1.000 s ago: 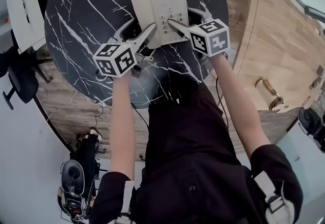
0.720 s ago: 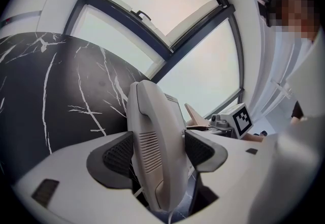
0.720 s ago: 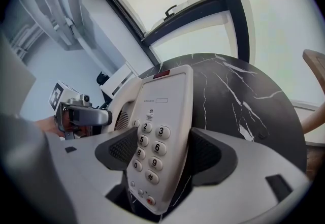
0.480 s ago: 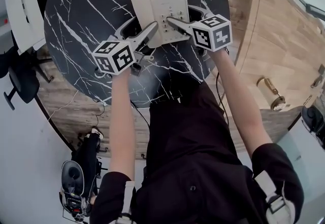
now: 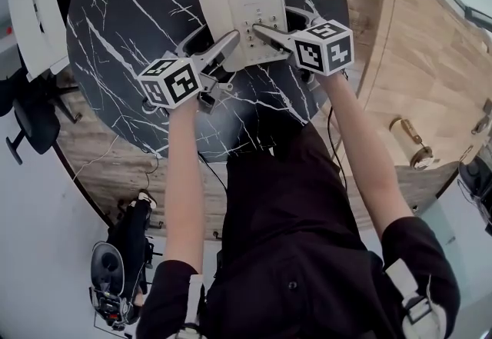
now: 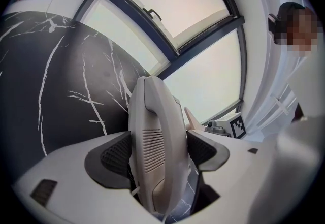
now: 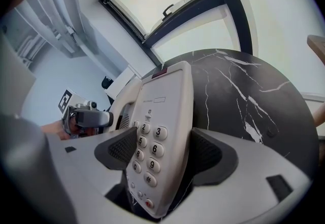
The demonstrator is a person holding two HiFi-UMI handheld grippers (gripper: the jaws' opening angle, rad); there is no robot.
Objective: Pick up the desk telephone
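A cream desk telephone (image 5: 238, 7) lies on the round black marble table (image 5: 123, 14). My left gripper (image 5: 214, 39) straddles the phone's left side. In the left gripper view the handset (image 6: 155, 141) stands between the two pads (image 6: 118, 154), and the jaws are opening, with a dark slit on the right. My right gripper (image 5: 277, 22) is on the phone's right side, one finger lying over the keypad. In the right gripper view the keypad part of the telephone (image 7: 162, 126) fills the gap and both pads (image 7: 205, 152) press against it.
A white chair (image 5: 31, 22) stands left of the table, with a black office chair (image 5: 31, 122) below it. A wooden counter (image 5: 430, 53) runs along the right. A dark device (image 5: 111, 276) sits on the floor by my left side. Large windows lie beyond the table.
Both marker cubes have tipped slightly and crept a little up the picture. The telephone has kept its place on the table.
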